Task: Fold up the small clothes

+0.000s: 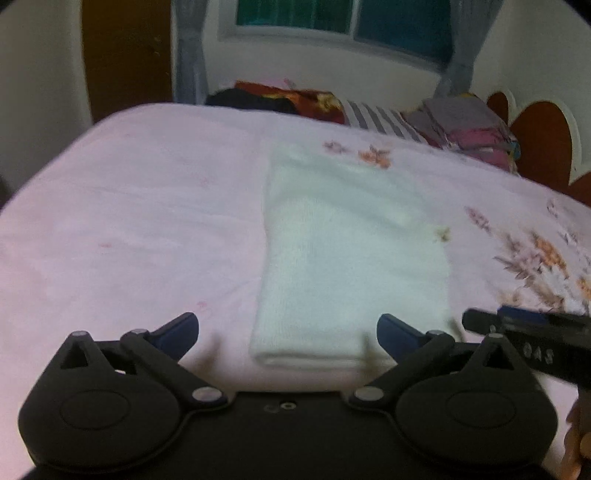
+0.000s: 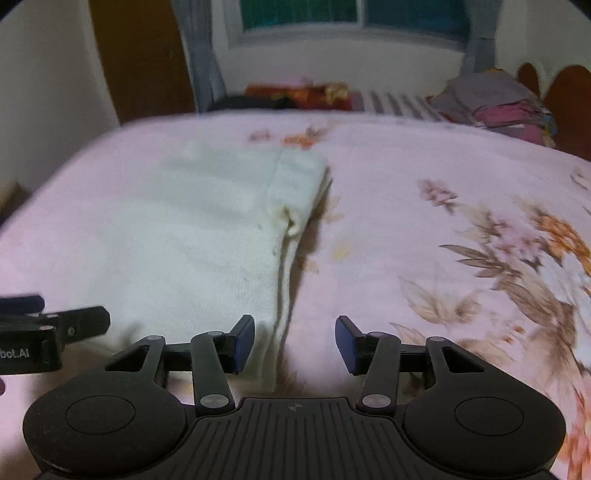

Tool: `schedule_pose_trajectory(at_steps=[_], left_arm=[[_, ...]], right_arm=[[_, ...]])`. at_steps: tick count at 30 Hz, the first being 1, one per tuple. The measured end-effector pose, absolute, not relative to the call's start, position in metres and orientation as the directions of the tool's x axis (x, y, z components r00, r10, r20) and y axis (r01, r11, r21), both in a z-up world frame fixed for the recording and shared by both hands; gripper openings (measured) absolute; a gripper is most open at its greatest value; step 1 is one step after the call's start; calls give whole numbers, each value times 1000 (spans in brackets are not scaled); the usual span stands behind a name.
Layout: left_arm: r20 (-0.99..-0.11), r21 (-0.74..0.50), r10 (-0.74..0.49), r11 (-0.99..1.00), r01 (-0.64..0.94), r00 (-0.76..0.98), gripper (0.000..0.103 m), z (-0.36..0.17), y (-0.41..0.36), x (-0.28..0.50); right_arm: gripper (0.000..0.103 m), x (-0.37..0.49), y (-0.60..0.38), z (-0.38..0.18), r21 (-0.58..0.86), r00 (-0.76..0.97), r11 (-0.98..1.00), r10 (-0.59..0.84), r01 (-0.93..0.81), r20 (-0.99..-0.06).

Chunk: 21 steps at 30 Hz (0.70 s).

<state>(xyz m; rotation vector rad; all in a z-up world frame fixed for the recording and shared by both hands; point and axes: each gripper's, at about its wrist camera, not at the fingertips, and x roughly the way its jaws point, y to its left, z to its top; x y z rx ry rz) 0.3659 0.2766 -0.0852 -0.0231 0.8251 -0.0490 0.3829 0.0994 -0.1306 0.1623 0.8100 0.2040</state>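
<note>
White folded cloth (image 1: pixel 351 254) lies free; both claws gape empty, one lettered "bot.AI".

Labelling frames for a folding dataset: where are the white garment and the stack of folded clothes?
white garment (image 1: pixel 351 251), left wrist view, middle of its top layer.
stack of folded clothes (image 2: pixel 495 99), right wrist view, grey top piece.

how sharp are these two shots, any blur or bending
Left wrist view: soft all over, white folded garment lacks texture, bed edge bows from the fisheye. Right wrist view: floral bedsheet smeared at right, window hazy, gripper crisp.
</note>
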Motion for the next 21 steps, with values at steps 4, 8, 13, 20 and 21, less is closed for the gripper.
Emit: schedule_pose_trajectory(at_steps=[4, 8, 13, 20, 21], left_arm=[[-698, -18, -27, 1000, 19, 715, 102, -47, 271, 316], [-647, -23, -35, 999, 26, 762, 103, -6, 266, 256], [-526, -45, -15, 999, -11, 850, 103, 39, 262, 177], [-560, -50, 43, 995, -85, 827, 103, 65, 260, 128], [-556, -32, 63, 995, -98, 829, 103, 68, 260, 121]], right_arm=[[49, 334, 88, -104, 262, 688, 952, 295, -156, -663], [54, 277, 79, -78, 278, 693, 938, 341, -206, -635], [85, 198, 65, -40, 285, 729, 924, 378, -255, -571], [85, 120, 52, 2, 256, 766, 920, 390, -298, -511], [85, 112, 51, 8, 254, 773, 922, 385, -294, -503]])
